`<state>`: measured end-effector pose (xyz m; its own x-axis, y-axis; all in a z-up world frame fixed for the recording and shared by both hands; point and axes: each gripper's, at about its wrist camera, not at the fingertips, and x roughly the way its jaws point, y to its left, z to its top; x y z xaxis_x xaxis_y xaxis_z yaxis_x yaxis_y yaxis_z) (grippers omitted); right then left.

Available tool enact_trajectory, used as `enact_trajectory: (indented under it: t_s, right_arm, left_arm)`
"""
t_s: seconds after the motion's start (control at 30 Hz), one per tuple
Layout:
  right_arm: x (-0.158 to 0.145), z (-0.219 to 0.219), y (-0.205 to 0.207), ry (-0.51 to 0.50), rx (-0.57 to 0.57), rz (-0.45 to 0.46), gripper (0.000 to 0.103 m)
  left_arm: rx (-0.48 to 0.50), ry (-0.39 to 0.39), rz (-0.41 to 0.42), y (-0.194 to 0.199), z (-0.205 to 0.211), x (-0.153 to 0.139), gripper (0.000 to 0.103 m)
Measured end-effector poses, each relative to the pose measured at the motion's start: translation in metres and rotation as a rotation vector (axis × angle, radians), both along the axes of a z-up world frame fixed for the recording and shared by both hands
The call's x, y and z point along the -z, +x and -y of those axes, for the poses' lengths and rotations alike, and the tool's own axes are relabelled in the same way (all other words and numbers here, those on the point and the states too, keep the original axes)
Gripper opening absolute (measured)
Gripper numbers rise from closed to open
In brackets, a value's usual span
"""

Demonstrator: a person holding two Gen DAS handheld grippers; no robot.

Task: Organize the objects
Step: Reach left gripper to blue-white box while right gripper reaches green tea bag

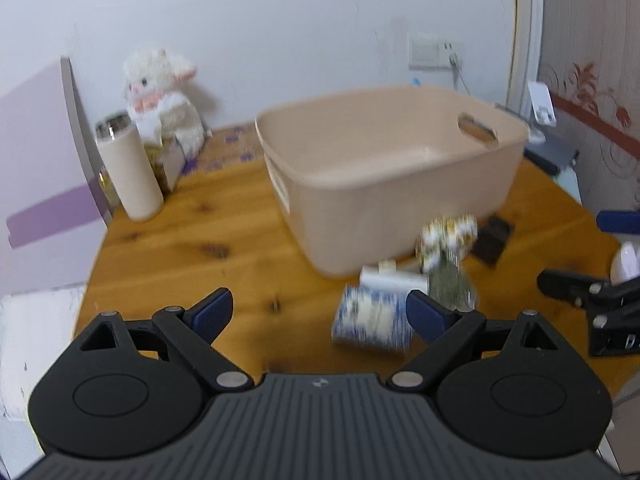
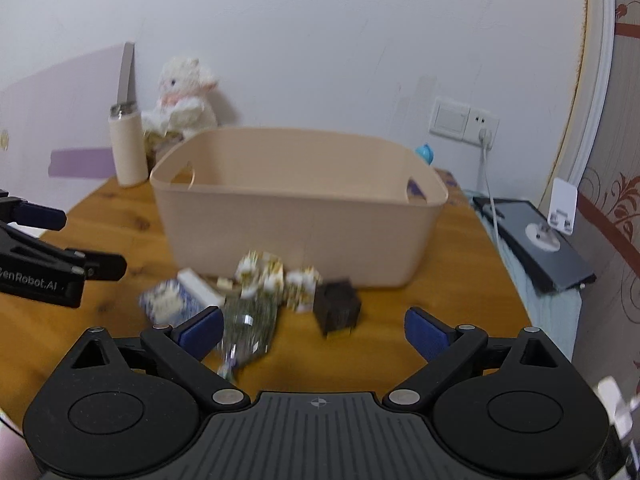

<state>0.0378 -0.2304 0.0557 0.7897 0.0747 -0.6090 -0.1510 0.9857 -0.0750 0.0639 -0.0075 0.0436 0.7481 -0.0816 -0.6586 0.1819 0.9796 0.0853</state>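
Gleaming wooden table point(image 2: 420, 344) against white wall point(image 2: 320, 40)

Both views dim-ish, flat indoor light, no hard shadows, cool cast on the wall point(image 1: 280, 20). Heavy motion blur on the small items point(image 2: 256, 292) in front of the bin point(image 1: 384, 168); patterns unreadable. Bin edges soft too. Fisheye bends the door frame point(image 2: 596, 80) and table point(image 1: 180, 240) edge; corners vignette dark.
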Motion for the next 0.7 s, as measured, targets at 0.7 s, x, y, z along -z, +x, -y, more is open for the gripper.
enact_trajectory:
  t_s: [0.7]
  right_arm:
    - [0.057, -0.005, -0.017, 0.022, -0.011, -0.157, 0.099]
  left_arm:
    - [0.077, 0.042, -0.122, -0.017, 0.01, 0.07, 0.094]
